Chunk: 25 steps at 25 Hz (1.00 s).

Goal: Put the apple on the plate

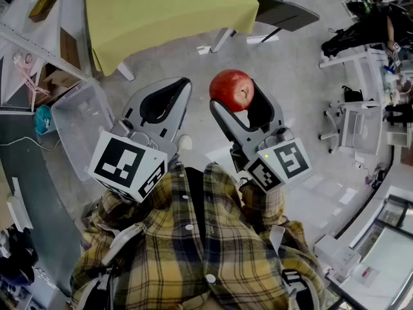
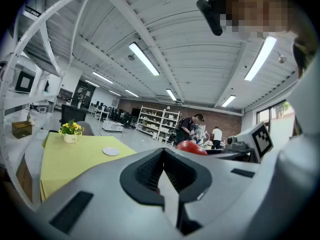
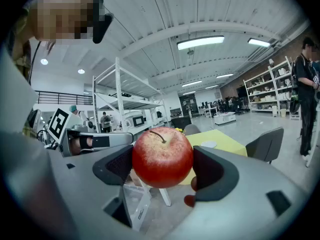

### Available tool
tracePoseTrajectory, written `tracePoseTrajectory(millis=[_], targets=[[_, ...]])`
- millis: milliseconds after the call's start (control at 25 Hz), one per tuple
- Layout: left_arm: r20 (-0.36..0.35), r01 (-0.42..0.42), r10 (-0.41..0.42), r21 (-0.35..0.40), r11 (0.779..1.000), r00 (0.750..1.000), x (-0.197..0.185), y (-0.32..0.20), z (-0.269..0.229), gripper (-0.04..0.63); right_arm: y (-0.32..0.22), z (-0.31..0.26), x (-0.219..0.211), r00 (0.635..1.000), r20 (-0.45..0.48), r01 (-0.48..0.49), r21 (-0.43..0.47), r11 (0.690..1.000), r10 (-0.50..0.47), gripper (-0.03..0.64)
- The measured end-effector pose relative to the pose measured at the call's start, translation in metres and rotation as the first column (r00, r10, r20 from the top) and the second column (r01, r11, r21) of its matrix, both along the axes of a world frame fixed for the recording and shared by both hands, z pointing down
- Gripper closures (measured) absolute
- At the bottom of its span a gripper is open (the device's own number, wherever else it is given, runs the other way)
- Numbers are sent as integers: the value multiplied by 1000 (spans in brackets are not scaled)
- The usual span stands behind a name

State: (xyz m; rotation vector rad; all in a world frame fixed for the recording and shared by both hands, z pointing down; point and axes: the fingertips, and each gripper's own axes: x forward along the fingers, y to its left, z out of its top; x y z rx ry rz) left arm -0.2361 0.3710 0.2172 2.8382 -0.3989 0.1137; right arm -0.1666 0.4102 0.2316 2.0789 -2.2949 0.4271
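- Carrying is the step in hand: the right gripper (image 1: 233, 95) is clamped on the red apple (image 3: 162, 156). One pad presses each side, and the stem points up.
- The apple is held in the air above the grey floor (image 1: 303, 76), well apart from the table.
- The white plate (image 2: 111, 151), where the fruit is bound, lies bare on the table (image 1: 168, 11) with the yellow cloth. It is ahead of both grippers, and the apple is not yet over it.
- The left gripper (image 1: 181, 87) is just beside the right one, its jaws drawn together with nothing between them. It appears to have no part in this step.
- The next move, as judged, is to bring the right gripper forward over the table until the apple hangs above the plate. It should then lower until the fruit's underside meets the plate, and only then spread the jaws.
- A round apple let go too high or off-centre could roll off a shallow plate, so a low, centred release looks wise.
- Counted:
  - one apple
  - one plate
  - one table
  - two grippers, one loaded and one empty
  - one small pot of yellow flowers (image 2: 70, 131) on the cloth beyond the plate
  - two chairs (image 3: 265, 144) near the table in the right gripper view
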Motion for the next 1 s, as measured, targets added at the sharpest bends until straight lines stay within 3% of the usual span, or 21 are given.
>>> tracePoseTrajectory(millis=[600, 1000], targets=[[-13, 28, -28, 21, 999, 1000, 10, -4, -8, 588, -3, -5, 20, 1000, 25, -13, 33, 999, 12, 245], [-19, 103, -103, 34, 994, 995, 7, 9, -5, 588, 19, 8, 37, 999, 36, 3, 22, 1000, -4, 245]])
